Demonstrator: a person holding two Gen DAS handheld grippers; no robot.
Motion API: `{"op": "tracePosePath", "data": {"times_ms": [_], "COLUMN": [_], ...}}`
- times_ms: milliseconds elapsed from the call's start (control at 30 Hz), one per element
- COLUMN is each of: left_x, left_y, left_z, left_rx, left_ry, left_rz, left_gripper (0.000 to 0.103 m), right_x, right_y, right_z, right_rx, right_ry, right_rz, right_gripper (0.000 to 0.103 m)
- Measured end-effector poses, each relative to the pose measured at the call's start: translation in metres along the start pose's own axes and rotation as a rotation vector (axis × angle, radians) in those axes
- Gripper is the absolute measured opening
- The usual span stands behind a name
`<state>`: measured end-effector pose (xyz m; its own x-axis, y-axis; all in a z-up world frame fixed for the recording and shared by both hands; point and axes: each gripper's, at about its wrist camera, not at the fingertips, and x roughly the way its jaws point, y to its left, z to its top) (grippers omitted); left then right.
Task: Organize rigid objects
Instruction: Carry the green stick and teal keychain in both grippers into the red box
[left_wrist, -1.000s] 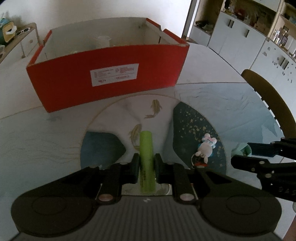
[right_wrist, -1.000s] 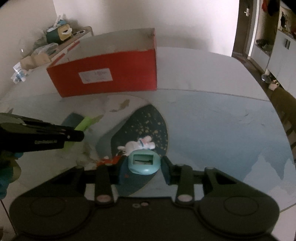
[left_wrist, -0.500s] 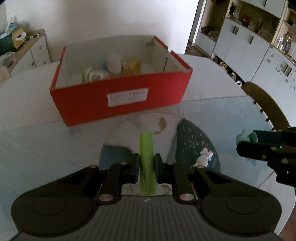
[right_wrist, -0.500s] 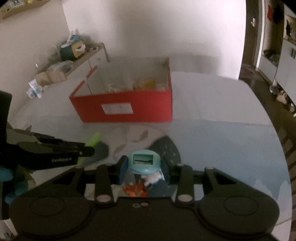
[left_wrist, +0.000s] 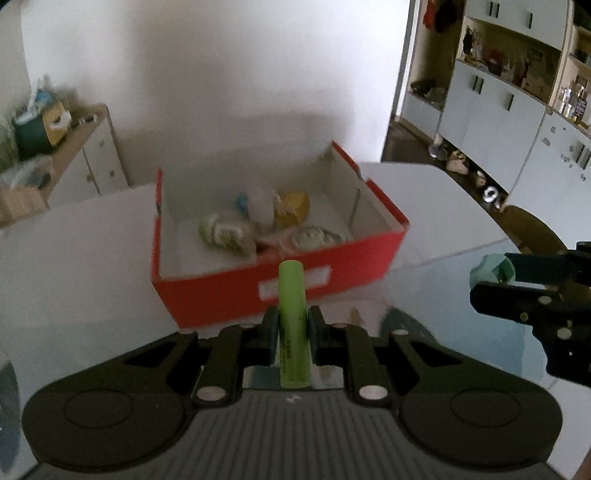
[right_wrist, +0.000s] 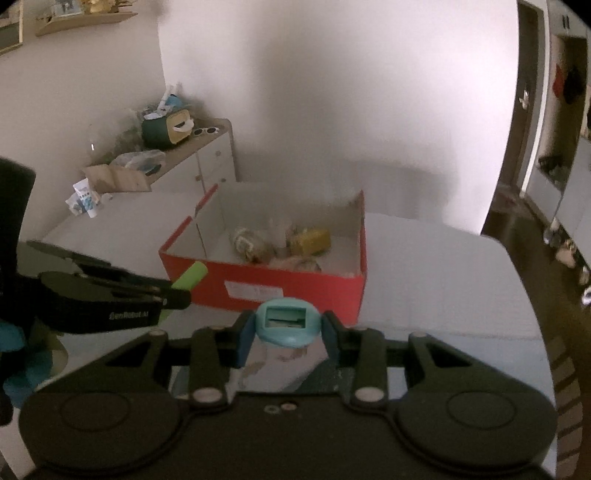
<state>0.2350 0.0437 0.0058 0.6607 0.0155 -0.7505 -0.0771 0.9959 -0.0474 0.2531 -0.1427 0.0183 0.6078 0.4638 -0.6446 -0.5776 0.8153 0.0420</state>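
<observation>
Cabinet (right_wrist: 207, 155) with clutter on top stands at the far left against the wall. My left gripper (left_wrist: 291, 325) is clamped on a green cylinder (left_wrist: 291, 325), which sticks forward between the pads and points at the red box (left_wrist: 273, 295). The box sits open on the counter (left_wrist: 74, 258) ahead of both grippers, its white inside holding several small items: a yellow one, a pale bottle, and round labelled ones that are too blurred to name. To the right, my right gripper (right_wrist: 288, 328) is closed around a small teal object (right_wrist: 288, 321) with a rectangular window in its top. Both held things are up off the counter, short of the box's near wall.
</observation>
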Motion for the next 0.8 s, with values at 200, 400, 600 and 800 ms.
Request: {"op": "tracePosePath", "data": {"times_ms": [200,400,600,800], "left_x": [0.002,0.015,0.038,0.066], "left_y": [0.013,0.027,0.042,0.056], "left_z": [0.028,0.051,0.064,0.077], "left_rx": [0.007,-0.001,-0.001,0.004], "left_ry": [-0.038,-0.042,-0.026,-0.001], "left_rz": [0.034,0.041,0.033,0.017], "left_gripper": [0.017,0.017,0.017,0.017], "right_x": [0.019,0.043,0.072,0.106], "right_y": [0.009,0.012,0.012,0.011], "right_z": [0.023,0.044,0.062,0.072], "right_rx": [-0.052,-0.069,-0.081,-0.099], "right_ry": [-0.016,-0.022,-0.009,0.025], "right_rz": [-0.023,-0.029,-0.041,-0.055], "right_gripper": [0.038,0.038,0.038,0.038]}}
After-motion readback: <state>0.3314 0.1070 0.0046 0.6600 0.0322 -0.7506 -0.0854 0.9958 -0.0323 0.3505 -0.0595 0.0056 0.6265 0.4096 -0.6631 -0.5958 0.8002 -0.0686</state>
